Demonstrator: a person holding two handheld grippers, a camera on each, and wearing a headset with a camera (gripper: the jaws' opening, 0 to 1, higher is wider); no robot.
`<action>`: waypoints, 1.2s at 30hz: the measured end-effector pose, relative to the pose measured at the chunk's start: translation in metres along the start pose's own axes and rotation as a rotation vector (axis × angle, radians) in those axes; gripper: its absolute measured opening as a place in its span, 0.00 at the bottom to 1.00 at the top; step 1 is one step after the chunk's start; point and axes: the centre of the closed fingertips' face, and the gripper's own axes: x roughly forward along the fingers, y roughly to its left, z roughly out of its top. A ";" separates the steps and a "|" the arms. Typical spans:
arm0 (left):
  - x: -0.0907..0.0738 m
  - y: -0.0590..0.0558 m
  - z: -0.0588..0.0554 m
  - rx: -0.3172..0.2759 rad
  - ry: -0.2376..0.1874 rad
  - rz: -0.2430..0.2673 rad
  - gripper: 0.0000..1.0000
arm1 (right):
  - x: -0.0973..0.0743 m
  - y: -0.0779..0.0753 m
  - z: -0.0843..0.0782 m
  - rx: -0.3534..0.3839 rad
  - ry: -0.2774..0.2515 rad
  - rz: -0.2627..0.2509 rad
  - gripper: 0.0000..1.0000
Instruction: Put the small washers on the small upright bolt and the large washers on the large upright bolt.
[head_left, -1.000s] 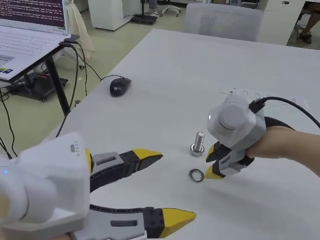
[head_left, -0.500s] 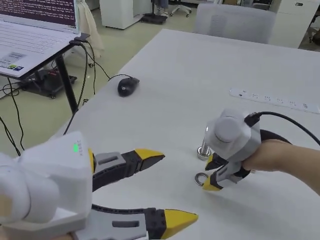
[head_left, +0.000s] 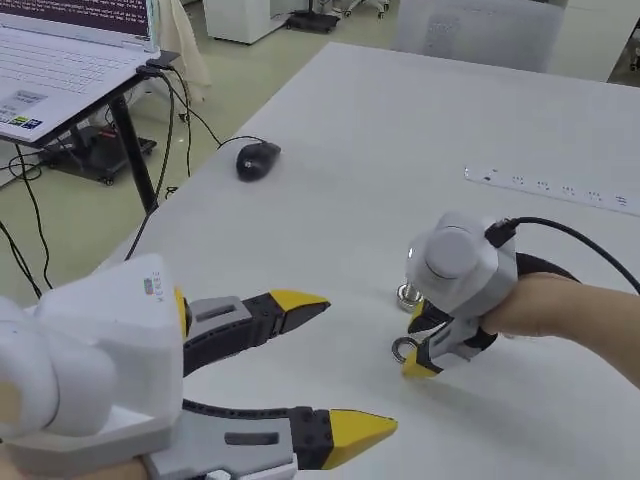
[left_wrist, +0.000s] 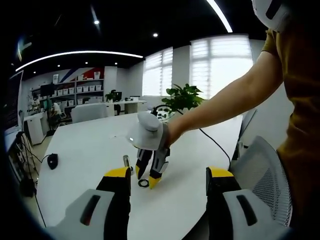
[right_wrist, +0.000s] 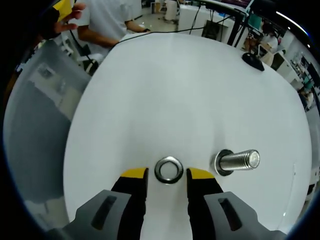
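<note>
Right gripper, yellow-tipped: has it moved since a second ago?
Yes. The yellow-tipped right gripper slid left in the head view; the silver ring washer near the upright steel bolt now sits between its jaws.

Bolt (head_left: 407, 293) mostly hidden from us behind the right gripper (head_left: 414, 337), washer (head_left: 399, 349) just beside the bolt partly covered by its jaw.

Right gripper (head_left: 414, 340) dropped lower and slid left onto washer (right_wrist: 168, 170). Second ago, yellow tips stood just right of ring, which lay free on table. Half second ago, lower tip reached ring's edge. By now jaws stood astride it, one tip each side, ring flat between them, close but seemingly not pinched. Gripper body swung across upright bolt (head_left: 407, 293): threaded shaft, plain to see before, got covered in head view, base alone peeking out.
</note>
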 end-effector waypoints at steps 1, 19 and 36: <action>0.000 0.000 0.000 0.001 0.000 0.001 0.60 | 0.000 0.000 0.000 0.008 -0.001 0.004 0.32; 0.001 0.000 0.000 0.001 0.000 -0.005 0.60 | 0.001 -0.001 -0.001 -0.001 0.027 0.004 0.23; -0.001 -0.001 -0.002 -0.001 0.001 0.003 0.60 | -0.008 -0.002 -0.001 0.026 0.006 -0.014 0.21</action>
